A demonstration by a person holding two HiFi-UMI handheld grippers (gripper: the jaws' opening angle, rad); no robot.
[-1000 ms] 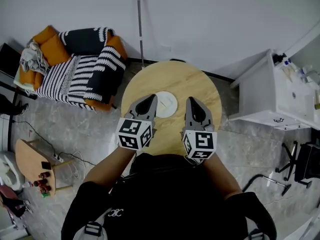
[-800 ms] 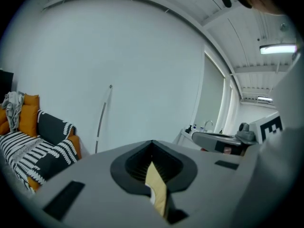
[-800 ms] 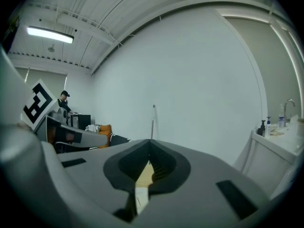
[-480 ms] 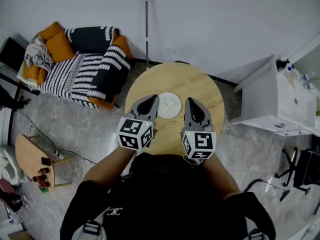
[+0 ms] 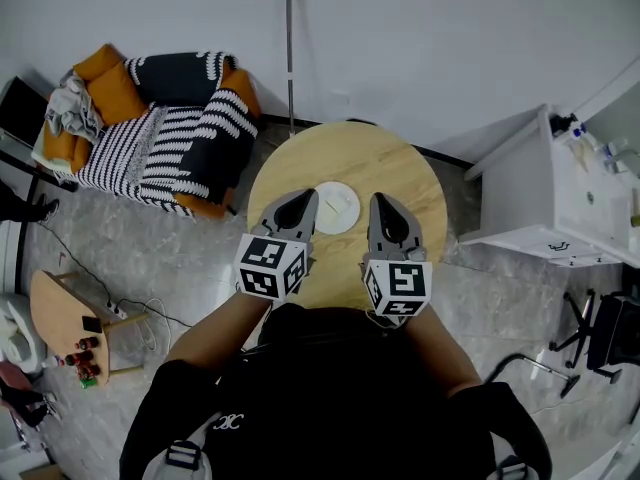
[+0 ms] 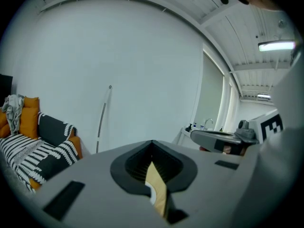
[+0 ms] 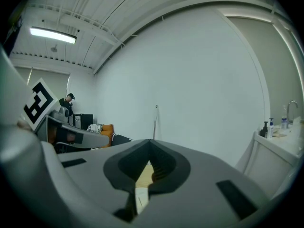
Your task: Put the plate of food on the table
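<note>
Head view: a person stands at the near edge of a round wooden table (image 5: 400, 183) and holds both grippers out over it, side by side and pointing away.
Plate: a white plate (image 5: 338, 208) lies flat on the table top, about at its middle. What it carries is too small to make out.
Left gripper: the left gripper (image 5: 297, 206) hangs over the near left part of the table. From above, its tip overlaps the plate's left rim; whether it touches the rim cannot be told.
Left jaws: in the left gripper view the two dark ribbed pads meet in a point, closed with nothing between them. A thin slit under the pads shows a strip of table wood and a white sliver.
Right gripper: the right gripper (image 5: 385, 213) hangs just right of the plate, apart from it.
Right jaws: in the right gripper view the pads are likewise drawn together on nothing, with wood and a pale strip seen through the slit.
Plate against jaws: the plate sits between the two tips, nearer the left one, and neither pair of jaws grips it.
Surroundings: a striped black, white and orange sofa (image 5: 160, 118) stands far left. A white counter (image 5: 545, 193) stands on the right, and a low wooden stool (image 5: 65, 323) near left. A thin pole (image 5: 290, 58) leans on the far wall.
</note>
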